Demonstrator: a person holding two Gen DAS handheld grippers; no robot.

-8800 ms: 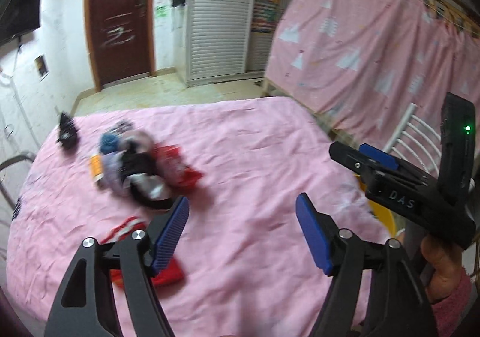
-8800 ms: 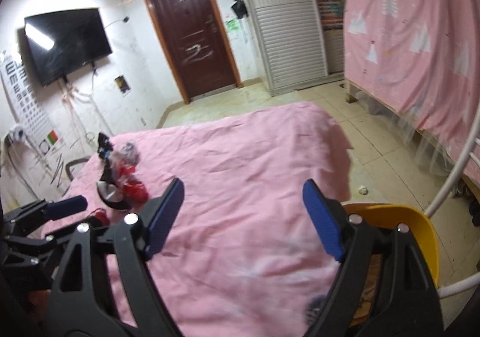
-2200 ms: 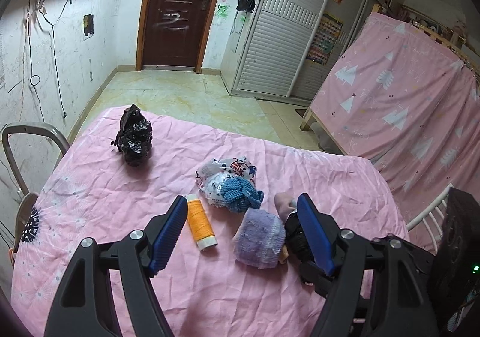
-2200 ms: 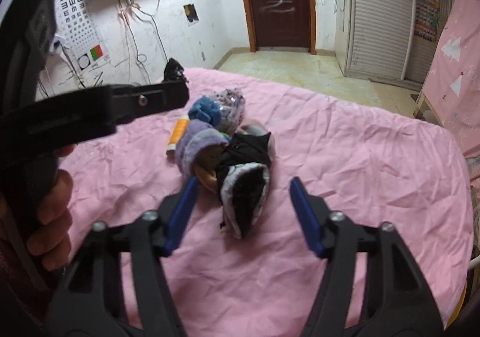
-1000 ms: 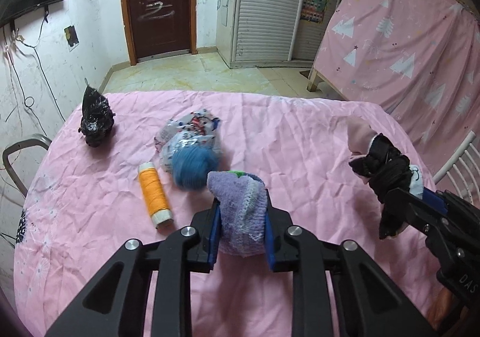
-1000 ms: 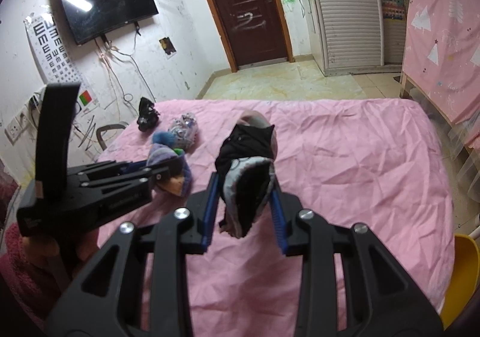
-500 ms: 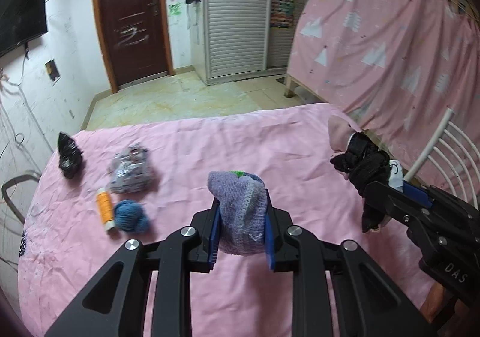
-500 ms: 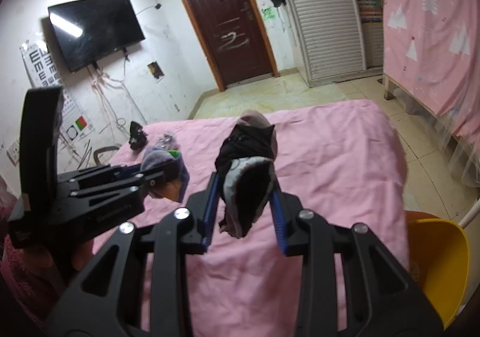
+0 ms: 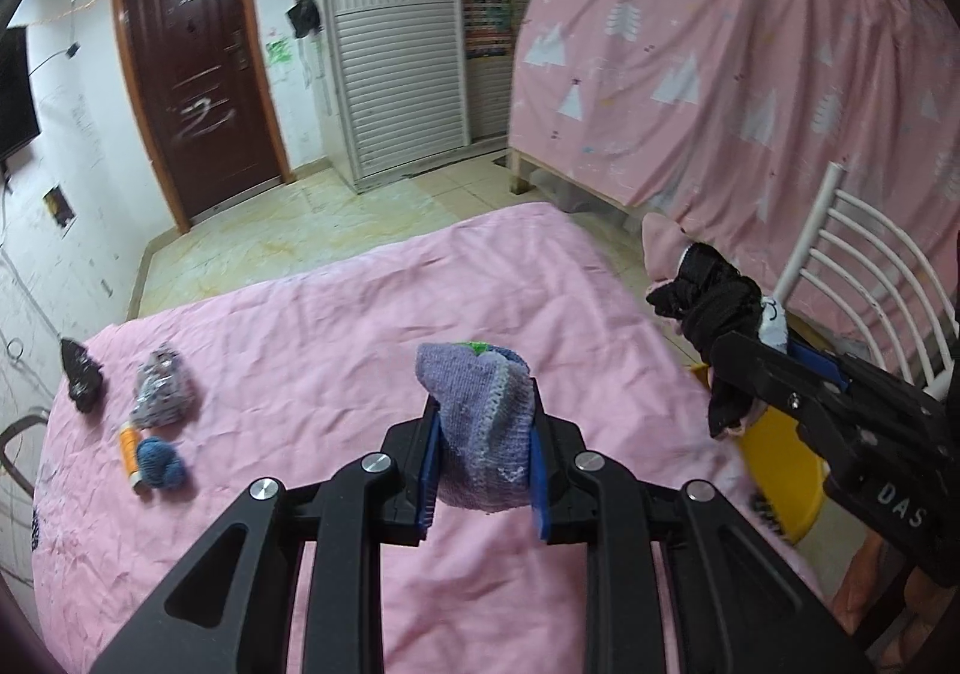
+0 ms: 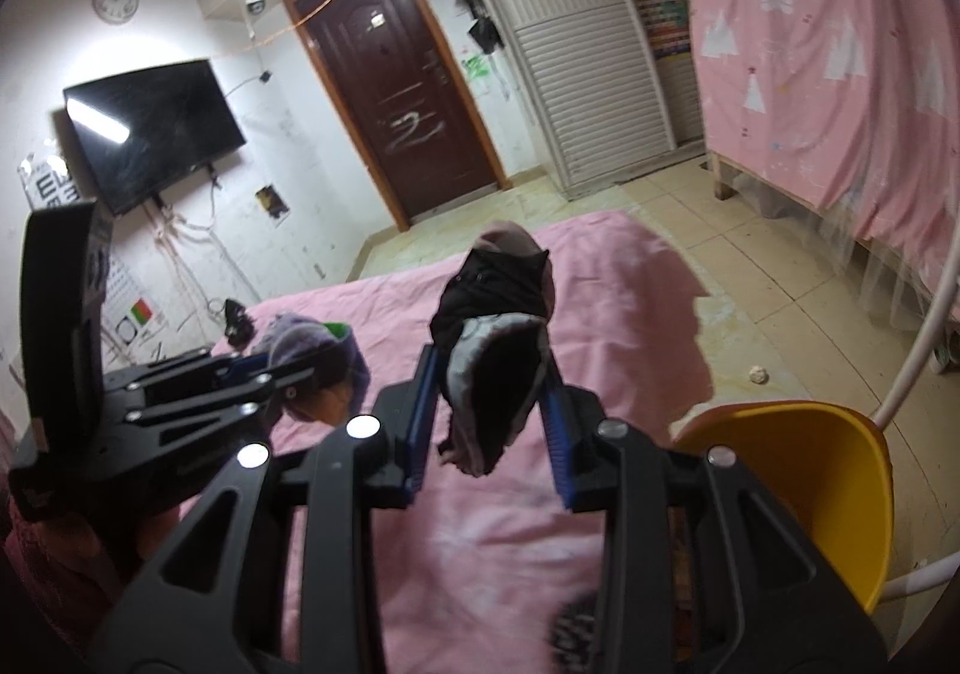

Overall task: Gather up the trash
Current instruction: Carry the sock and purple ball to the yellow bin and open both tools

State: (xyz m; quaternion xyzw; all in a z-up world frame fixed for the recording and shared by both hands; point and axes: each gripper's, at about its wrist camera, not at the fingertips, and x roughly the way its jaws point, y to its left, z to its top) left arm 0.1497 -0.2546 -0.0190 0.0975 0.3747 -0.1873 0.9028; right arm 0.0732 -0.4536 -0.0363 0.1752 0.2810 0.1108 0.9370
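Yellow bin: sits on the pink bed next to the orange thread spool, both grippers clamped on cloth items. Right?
Not quite. The yellow bin sits off the bed, past its edge; the right wrist view shows it. The orange thread spool lies across the bed. Left gripper and right gripper are clamped on cloth.

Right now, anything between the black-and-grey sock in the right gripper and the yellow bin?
Nothing visible. The right gripper is shut on the black-and-grey sock, held above the pink bedsheet. The yellow bin sits off the bed's corner, mouth open, with open air between. The left gripper is on the opposite side.
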